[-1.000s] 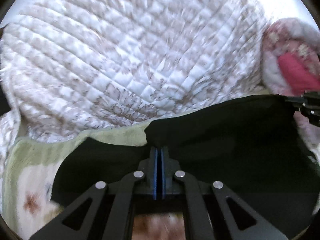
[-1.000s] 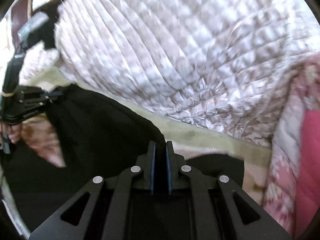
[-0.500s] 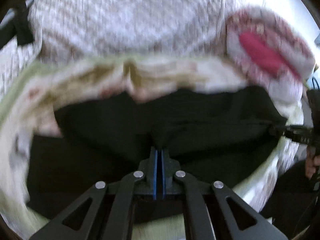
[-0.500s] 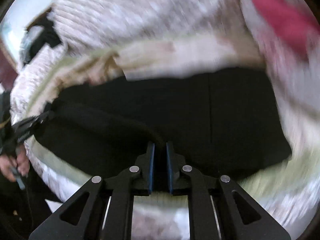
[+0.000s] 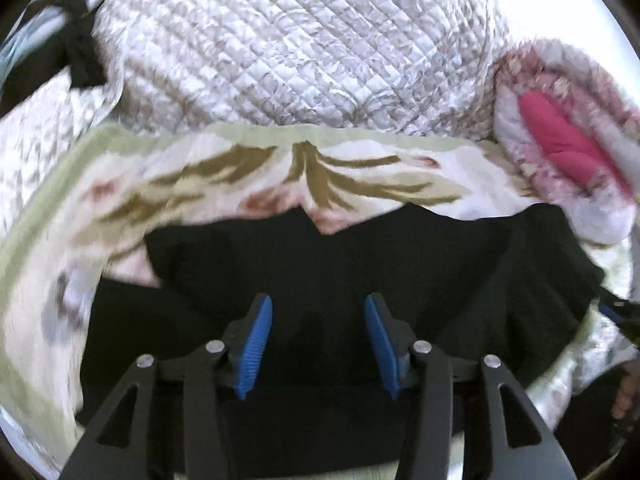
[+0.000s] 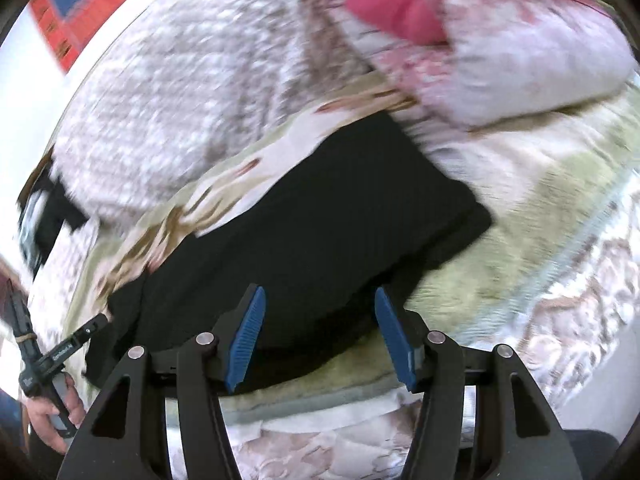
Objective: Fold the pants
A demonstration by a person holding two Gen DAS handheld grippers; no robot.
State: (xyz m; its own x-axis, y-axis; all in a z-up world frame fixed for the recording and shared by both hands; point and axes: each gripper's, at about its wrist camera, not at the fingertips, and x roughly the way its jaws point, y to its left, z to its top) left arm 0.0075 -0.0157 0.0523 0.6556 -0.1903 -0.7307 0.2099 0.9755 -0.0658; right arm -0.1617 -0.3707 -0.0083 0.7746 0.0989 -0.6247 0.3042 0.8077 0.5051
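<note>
1. Both grippers were pinched tight on the black pants half a second ago, and now both have let go.
2. The left gripper (image 5: pixel 318 338) sits low in the middle of the left view. Its blue fingers (image 5: pixel 256 346) stand wide apart and hold nothing.
3. The right gripper (image 6: pixel 322 336) sits low in the middle of the right view. Its jaws are wide too, with nothing between them.
4. The black pants (image 5: pixel 360 280) lie flat across the middle of the left view, on a flowered blanket (image 5: pixel 240 176) with a green edge.
5. In the right view the pants (image 6: pixel 320 232) run from the lower left up toward the upper right. They look like one folded stack.
6. A quilted white cover (image 5: pixel 280 48) fills the top of the left view. A pink pillow (image 5: pixel 560 140) sits at the upper right, near the far corner of the pants.
7. The left gripper also shows at the lower left edge of the right view, in the person's hand (image 6: pixel 52 412), just beside the end of the pants.
8. I think one fold is just done and another may be needed.
9. To do it well, both grippers should grab the two corners of one short end, lift them at the same height, and lay that end evenly on the other.
10. Pinch only the pants, not the blanket under them, or the blanket will come up too.
</note>
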